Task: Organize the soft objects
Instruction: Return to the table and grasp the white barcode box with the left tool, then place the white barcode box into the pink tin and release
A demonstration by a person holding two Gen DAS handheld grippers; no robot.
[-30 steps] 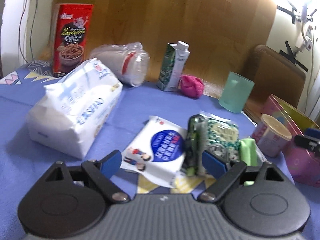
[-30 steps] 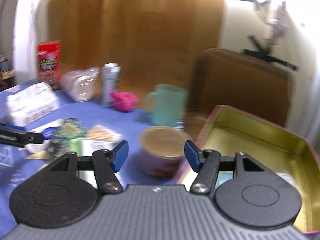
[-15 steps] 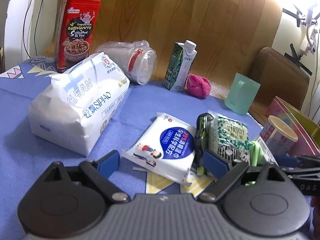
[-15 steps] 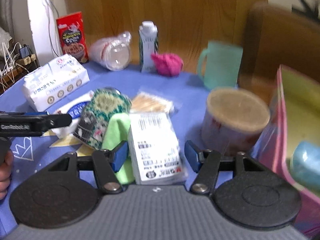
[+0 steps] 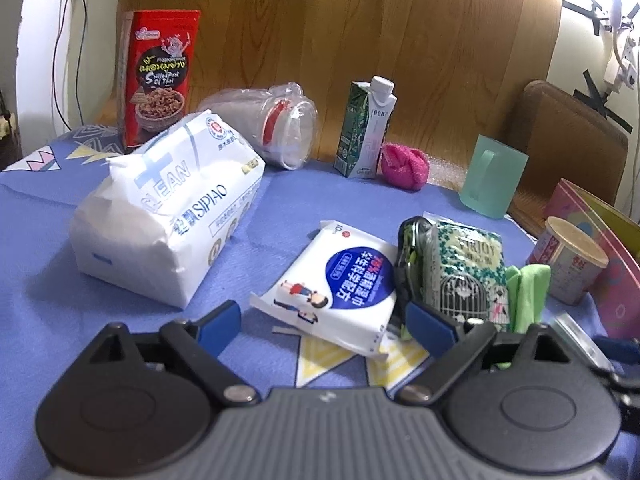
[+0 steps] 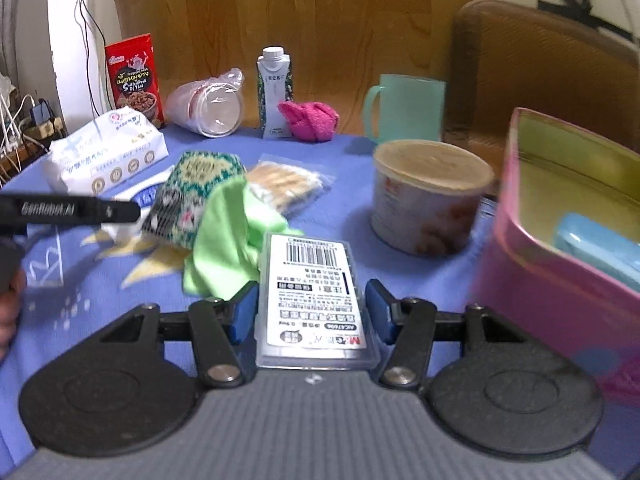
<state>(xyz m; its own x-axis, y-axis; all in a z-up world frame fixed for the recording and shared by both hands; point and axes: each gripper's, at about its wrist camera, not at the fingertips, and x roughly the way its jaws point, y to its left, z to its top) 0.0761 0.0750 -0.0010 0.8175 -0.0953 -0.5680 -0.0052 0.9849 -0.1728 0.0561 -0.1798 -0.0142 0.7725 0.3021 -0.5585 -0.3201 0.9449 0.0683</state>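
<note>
A wood-panelled wall (image 5: 400, 32) is seen at the far side, behind a table covered by a blue patterned cloth (image 5: 48, 320). A brown chair back (image 6: 544, 68) is placed at the far right. Strong light is cast from the upper right, and cables (image 5: 68, 40) are hung at the far left.

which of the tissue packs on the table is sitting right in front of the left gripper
The flat white pack with the blue oval label, lying just ahead of the left gripper. The bulky white SIPIAO pack sits farther off.

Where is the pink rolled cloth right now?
In both wrist views the pink rolled cloth lies at the table's far edge, right of the milk carton and left of the green mug.
</note>
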